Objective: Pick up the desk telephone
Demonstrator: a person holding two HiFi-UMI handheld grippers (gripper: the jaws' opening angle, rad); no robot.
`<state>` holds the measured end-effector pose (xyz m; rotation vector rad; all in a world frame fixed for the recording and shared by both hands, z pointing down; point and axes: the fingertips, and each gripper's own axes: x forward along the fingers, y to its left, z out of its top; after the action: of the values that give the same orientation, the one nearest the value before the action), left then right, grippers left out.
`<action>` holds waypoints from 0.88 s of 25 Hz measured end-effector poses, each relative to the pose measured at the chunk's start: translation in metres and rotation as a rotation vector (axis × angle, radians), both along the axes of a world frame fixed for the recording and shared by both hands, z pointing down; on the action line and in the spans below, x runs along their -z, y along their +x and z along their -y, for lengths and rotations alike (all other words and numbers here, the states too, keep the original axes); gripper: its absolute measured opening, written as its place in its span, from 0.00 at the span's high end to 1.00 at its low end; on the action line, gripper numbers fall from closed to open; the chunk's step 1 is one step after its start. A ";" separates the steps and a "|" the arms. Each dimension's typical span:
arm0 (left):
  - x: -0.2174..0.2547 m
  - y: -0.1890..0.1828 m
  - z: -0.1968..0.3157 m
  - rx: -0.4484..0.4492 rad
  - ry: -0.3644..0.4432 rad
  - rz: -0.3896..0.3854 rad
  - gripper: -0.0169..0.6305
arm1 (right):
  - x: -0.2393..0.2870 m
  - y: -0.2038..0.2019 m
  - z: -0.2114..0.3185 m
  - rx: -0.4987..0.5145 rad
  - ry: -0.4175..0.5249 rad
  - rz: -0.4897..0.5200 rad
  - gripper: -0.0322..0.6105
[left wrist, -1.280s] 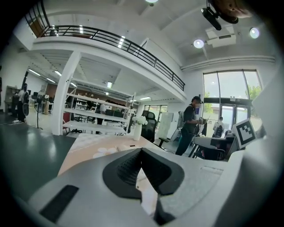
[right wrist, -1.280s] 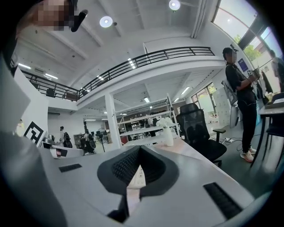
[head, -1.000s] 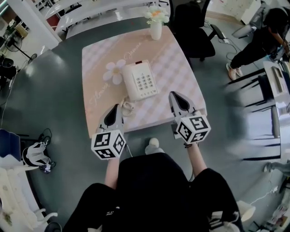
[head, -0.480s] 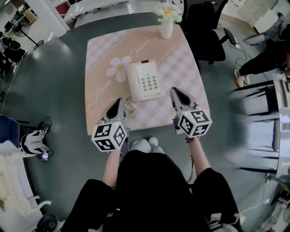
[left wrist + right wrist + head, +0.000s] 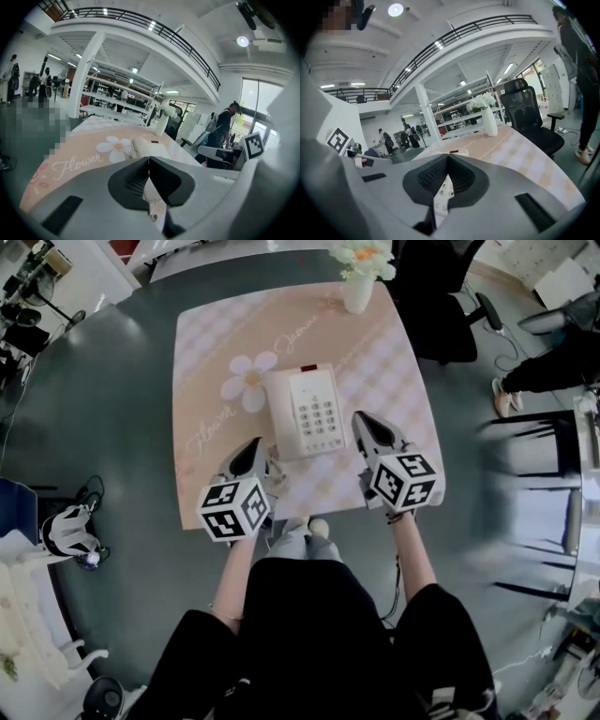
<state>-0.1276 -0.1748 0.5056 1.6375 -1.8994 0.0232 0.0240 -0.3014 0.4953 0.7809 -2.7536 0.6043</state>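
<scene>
A white desk telephone (image 5: 305,412) with a grey keypad lies on the pink checked tablecloth (image 5: 384,371); its handset is on the left side and its coiled cord (image 5: 274,474) trails toward the near edge. My left gripper (image 5: 255,442) is shut and empty, its tip just left of the phone's near corner. My right gripper (image 5: 359,417) is also shut and empty, close to the phone's right side. In the left gripper view the telephone (image 5: 149,147) shows just past the shut gripper (image 5: 149,158). In the right gripper view the shut gripper (image 5: 447,156) hides most of the telephone (image 5: 443,190).
A white vase of flowers (image 5: 359,287) stands at the table's far edge, with a black office chair (image 5: 441,296) behind it. A person (image 5: 553,362) crouches at the right, near dark chairs (image 5: 534,456). A flower print (image 5: 247,392) lies left of the phone.
Both grippers have moved forward and down over the table's near edge, closing in on either side of the phone. Their jaws stayed shut.
</scene>
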 end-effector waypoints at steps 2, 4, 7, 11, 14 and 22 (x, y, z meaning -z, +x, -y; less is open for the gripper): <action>-0.009 -0.003 0.008 -0.015 -0.017 -0.020 0.98 | -0.010 -0.006 0.008 -0.014 -0.026 -0.009 0.96; -0.017 -0.005 0.015 -0.026 -0.032 -0.044 0.97 | -0.019 -0.012 0.013 -0.015 -0.056 -0.014 0.96; -0.026 -0.009 0.025 -0.033 -0.053 -0.052 0.97 | -0.032 -0.020 0.020 -0.025 -0.093 -0.034 0.96; -0.037 -0.012 0.035 -0.052 -0.065 -0.091 0.95 | -0.049 -0.029 0.028 -0.041 -0.113 -0.069 0.96; -0.042 -0.014 0.039 -0.067 -0.069 -0.125 0.89 | -0.055 -0.035 0.033 -0.031 -0.125 -0.072 0.96; -0.053 -0.021 0.046 -0.032 -0.083 -0.190 0.76 | -0.077 -0.041 0.048 -0.013 -0.227 -0.068 0.86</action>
<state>-0.1482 -0.2207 0.5589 1.5570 -1.7063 -0.0385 -0.0173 -0.3492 0.5724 0.7519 -2.5621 0.8585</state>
